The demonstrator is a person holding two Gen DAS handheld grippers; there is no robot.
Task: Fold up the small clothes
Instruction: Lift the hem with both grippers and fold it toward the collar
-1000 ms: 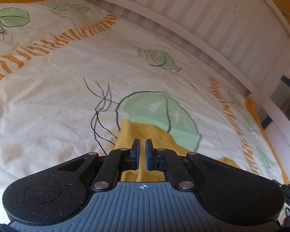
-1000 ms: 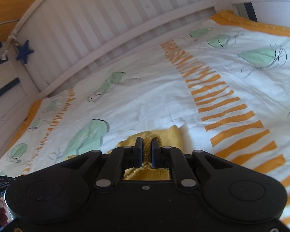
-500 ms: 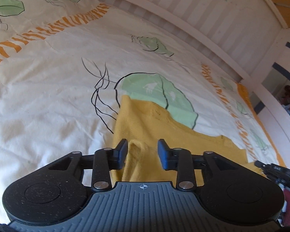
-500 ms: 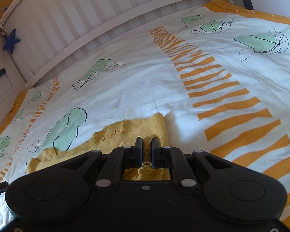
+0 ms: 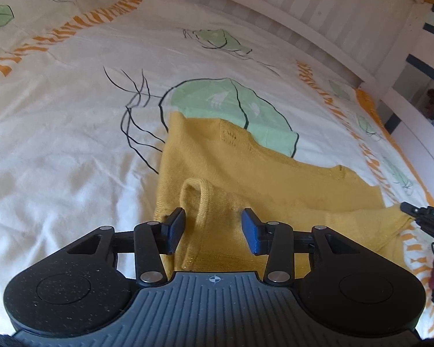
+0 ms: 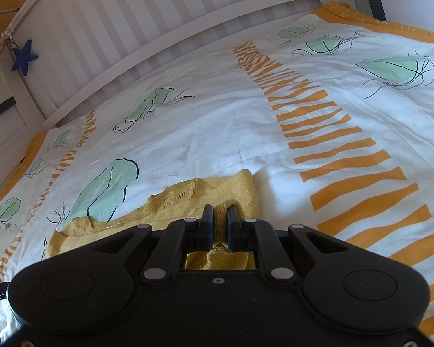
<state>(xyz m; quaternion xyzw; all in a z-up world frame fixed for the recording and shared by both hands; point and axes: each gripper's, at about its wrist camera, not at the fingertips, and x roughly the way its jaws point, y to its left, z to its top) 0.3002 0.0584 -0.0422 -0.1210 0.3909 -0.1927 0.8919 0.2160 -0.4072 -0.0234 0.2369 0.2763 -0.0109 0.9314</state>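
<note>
A small mustard-yellow knit garment (image 5: 246, 170) lies on the patterned bed cover. In the left wrist view my left gripper (image 5: 214, 225) is open, its blue pads either side of a raised fold of the garment's near edge, not gripping it. In the right wrist view the garment (image 6: 217, 188) shows at bottom centre. My right gripper (image 6: 220, 219) is shut on a ridge of the yellow knit, which bunches between its fingers. The part of the garment under both gripper bodies is hidden.
The white bed cover (image 5: 58, 121) has green leaf prints and orange stripes (image 6: 347, 156). A white slatted bed rail (image 6: 130, 29) runs along the far side, with a blue star (image 6: 23, 57) hanging on it. The other gripper's tip (image 5: 422, 214) shows at the right.
My left gripper has opened and let go of the garment edge, and pulled back so more yellow cloth shows. My right gripper stays shut on the knit and has drawn back too.
</note>
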